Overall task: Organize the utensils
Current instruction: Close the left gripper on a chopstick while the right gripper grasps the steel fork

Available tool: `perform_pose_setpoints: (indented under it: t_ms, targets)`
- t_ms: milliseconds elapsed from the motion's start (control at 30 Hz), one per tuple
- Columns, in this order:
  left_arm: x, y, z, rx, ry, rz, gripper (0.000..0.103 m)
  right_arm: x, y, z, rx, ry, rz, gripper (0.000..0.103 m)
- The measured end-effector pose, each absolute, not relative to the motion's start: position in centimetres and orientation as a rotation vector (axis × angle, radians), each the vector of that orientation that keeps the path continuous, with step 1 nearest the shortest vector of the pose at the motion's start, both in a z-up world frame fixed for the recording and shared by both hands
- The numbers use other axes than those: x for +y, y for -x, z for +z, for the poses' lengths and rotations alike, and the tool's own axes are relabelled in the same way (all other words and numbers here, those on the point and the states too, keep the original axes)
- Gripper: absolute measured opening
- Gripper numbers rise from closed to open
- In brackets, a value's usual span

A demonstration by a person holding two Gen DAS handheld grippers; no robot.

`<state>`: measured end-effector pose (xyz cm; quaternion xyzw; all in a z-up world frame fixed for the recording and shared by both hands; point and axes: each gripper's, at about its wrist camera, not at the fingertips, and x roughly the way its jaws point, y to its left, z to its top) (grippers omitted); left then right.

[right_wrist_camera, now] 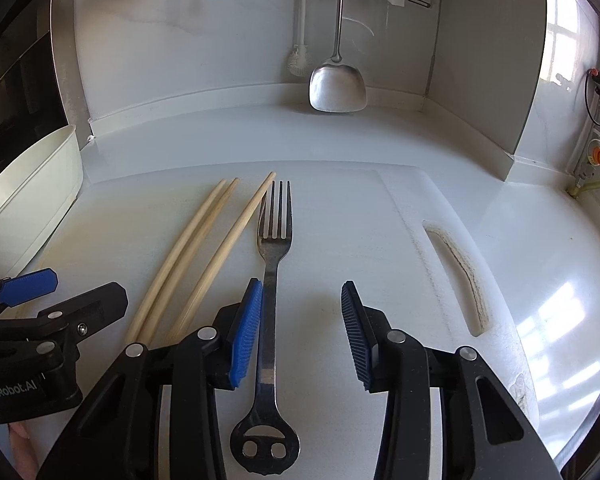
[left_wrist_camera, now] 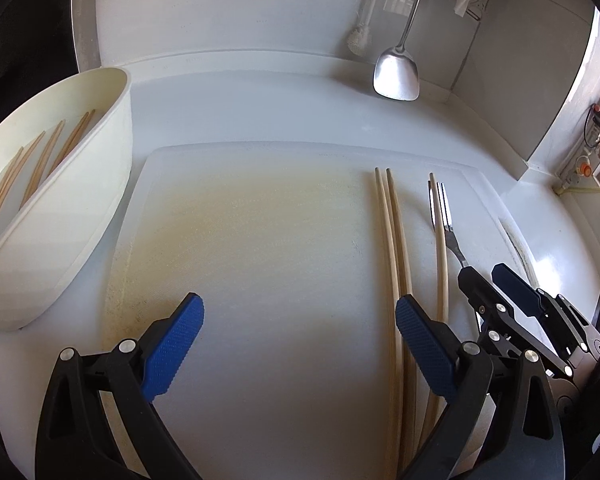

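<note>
Fork (right_wrist_camera: 274, 280): on the cutting board (right_wrist_camera: 380, 240), near the table's right side; long axis runs along the right gripper (right_wrist_camera: 302, 332).
Right fingers: spread astride the handle, left pad touching, not pinching.
Left gripper (left_wrist_camera: 300, 344): spread, chopsticks (left_wrist_camera: 396, 248) by its right finger.
Tub (left_wrist_camera: 80, 200): holds more chopsticks.

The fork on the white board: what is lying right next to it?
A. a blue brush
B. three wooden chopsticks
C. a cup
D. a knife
B: in the right wrist view the fork lies on the cutting board with three chopsticks stretched out just to its left.
</note>
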<state>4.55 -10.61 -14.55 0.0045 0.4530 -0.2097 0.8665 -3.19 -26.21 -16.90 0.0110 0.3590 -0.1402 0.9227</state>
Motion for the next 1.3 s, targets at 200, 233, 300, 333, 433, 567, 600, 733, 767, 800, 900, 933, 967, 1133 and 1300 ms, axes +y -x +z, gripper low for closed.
perform_pose_setpoints:
  t_ms: [200, 233, 300, 333, 433, 567, 600, 733, 767, 800, 900, 933, 967, 1133, 1300]
  targets:
    - [-11.7, -4.6, -14.7, 0.932, -0.056, -0.435, 0.095, -26.9, 3.6, -17.0, 0.738, -0.034, -0.291, 0.04]
    - [-11.9, -4.6, -14.7, 0.929, -0.064, -0.433, 0.095, -26.9, 3.6, -17.0, 0.738, -0.034, -0.292, 0.04]
    - [-12.3, -4.6, -14.8, 0.926, -0.085, -0.432, 0.095, -27.1, 3.7, -16.9, 0.737, -0.039, -0.292, 0.04]
    - [-12.5, -4.7, -14.9, 0.923, -0.094, -0.432, 0.095, -27.1, 3.7, -16.9, 0.737, -0.039, -0.292, 0.04]
    - [-13.0, -4.6, -15.1, 0.915, -0.129, -0.428, 0.098, -27.3, 3.7, -16.9, 0.737, -0.039, -0.293, 0.04]
    - [-13.4, -4.5, -15.4, 0.9, -0.159, -0.415, 0.097, -27.5, 3.8, -16.8, 0.737, -0.042, -0.295, 0.04]
    - [-13.3, -4.6, -15.4, 0.899, -0.155, -0.404, 0.097, -27.5, 3.8, -16.8, 0.738, -0.042, -0.294, 0.04]
    - [-13.1, -4.9, -15.4, 0.903, -0.145, -0.378, 0.097, -27.5, 3.8, -16.7, 0.738, -0.043, -0.297, 0.04]
    - [-13.1, -5.1, -15.4, 0.907, -0.146, -0.371, 0.097, -27.5, 3.8, -16.7, 0.738, -0.044, -0.301, 0.04]
    - [-13.1, -5.3, -15.4, 0.912, -0.144, -0.364, 0.097, -27.5, 3.7, -16.7, 0.738, -0.045, -0.302, 0.04]
    - [-13.2, -6.0, -15.4, 0.926, -0.138, -0.346, 0.097, -27.6, 3.4, -16.7, 0.74, -0.042, -0.306, 0.04]
    - [-13.2, -6.2, -15.4, 0.929, -0.137, -0.341, 0.097, -27.6, 3.3, -16.7, 0.74, -0.042, -0.306, 0.04]
    - [-13.3, -6.4, -15.4, 0.931, -0.135, -0.338, 0.097, -27.6, 3.1, -16.7, 0.741, -0.04, -0.305, 0.04]
    - [-14.0, -6.6, -15.3, 0.915, -0.136, -0.342, 0.086, -27.5, 2.4, -16.6, 0.743, -0.025, -0.298, 0.04]
    - [-14.7, -5.5, -14.8, 0.886, -0.151, -0.375, 0.052, -27.1, 2.5, -16.7, 0.743, 0.005, -0.253, 0.023]
